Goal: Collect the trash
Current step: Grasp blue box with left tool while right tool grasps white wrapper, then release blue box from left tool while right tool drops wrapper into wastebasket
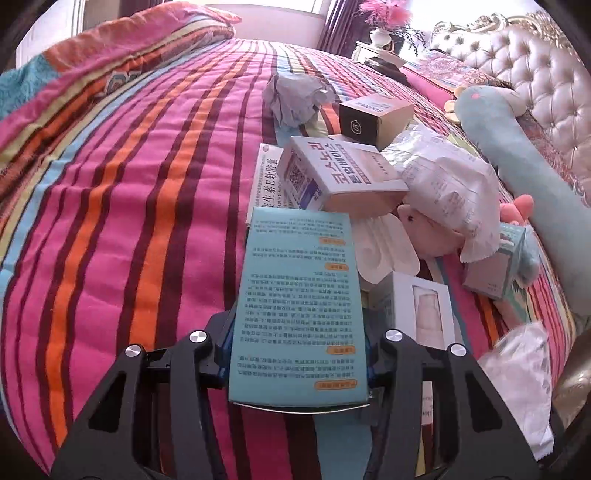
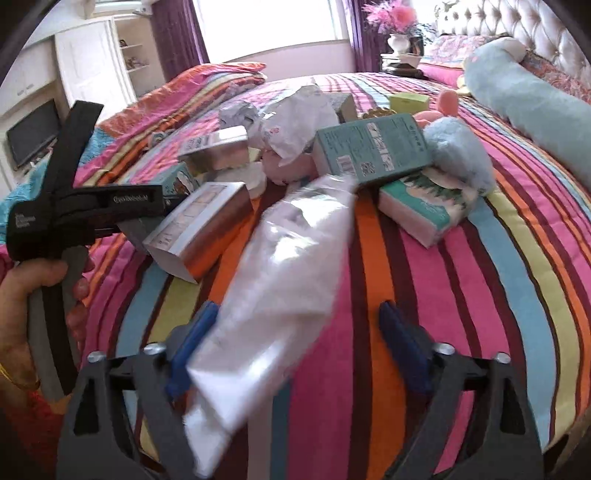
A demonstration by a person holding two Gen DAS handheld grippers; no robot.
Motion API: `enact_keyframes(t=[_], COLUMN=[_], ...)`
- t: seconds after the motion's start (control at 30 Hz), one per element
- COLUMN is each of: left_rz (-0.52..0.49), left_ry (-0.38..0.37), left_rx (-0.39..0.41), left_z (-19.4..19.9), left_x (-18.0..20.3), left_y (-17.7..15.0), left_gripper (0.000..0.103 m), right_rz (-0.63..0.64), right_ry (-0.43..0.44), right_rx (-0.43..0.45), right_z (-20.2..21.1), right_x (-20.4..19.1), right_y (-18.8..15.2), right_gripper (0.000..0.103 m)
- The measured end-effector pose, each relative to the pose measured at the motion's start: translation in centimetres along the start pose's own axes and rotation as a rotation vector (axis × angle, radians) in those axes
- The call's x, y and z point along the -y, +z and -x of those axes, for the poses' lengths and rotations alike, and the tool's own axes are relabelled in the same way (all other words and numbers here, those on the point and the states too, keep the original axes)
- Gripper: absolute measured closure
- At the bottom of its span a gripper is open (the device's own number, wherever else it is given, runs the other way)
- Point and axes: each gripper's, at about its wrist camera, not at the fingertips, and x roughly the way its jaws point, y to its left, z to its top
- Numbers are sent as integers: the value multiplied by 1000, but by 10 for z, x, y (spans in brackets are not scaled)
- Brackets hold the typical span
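Observation:
Trash lies in a pile on a striped bedspread [image 1: 129, 221]. My left gripper [image 1: 297, 343] is shut on a light blue printed box [image 1: 299, 295], held above the bed. Beyond it lie a white box with Korean print [image 1: 343, 173], a black and tan box [image 1: 373, 118], crumpled paper [image 1: 295, 99] and a windowed white box [image 1: 421, 310]. My right gripper [image 2: 295, 343] is open; a blurred clear plastic bag [image 2: 280, 288] lies between its blue fingers [image 2: 192, 343], resting against the left one. A teal box [image 2: 373, 147] and a tissue pack [image 2: 424, 206] lie ahead.
A long light blue plush [image 1: 524, 177] and a pink toy [image 1: 517, 206] lie by the tufted headboard [image 1: 535, 74]. A vase of pink flowers [image 2: 399, 33] stands on the nightstand. The person's left hand [image 2: 22, 295] and left gripper body [image 2: 85, 206] show at the left of the right wrist view.

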Motion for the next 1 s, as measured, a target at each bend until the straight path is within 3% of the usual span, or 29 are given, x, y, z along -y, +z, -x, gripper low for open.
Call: enact_keyframes(t=[0.07, 0.23, 0.33, 0.43, 0.53, 0.63, 0.77, 0.87, 1.0], left_rz=[18, 36, -12, -104, -192, -228, -210, -153, -189], left_ry=[-28, -62, -71, -110, -159, -203, -203, -201, -175], left_rx=[15, 70, 124, 169, 158, 61, -186, -337, -444], left_z=[6, 33, 69, 118, 158, 169, 122, 76, 38], left_x=[-3, -12, -10, -1, 11, 20, 27, 29, 40], left_y=[-3, -9, -24, -61, -123, -197, -296, -341, -372], left_gripper=[54, 54, 54, 54, 54, 54, 54, 54, 54], right_rz=[-27, -75, -33, 30, 95, 113, 64, 43, 100], right_ry=[65, 124, 140, 206, 236, 238, 202, 181, 173], right_rx=[-6, 43, 84, 77, 0, -129, -334, -458, -532], right_z=[4, 33, 71, 113, 142, 149, 114, 78, 54], right_x=[5, 22, 22, 17, 11, 5, 12, 15, 3], right_y=[1, 0, -8, -36, -85, -140, -210, -247, -267], right_gripper=[68, 69, 69, 69, 69, 69, 69, 69, 69])
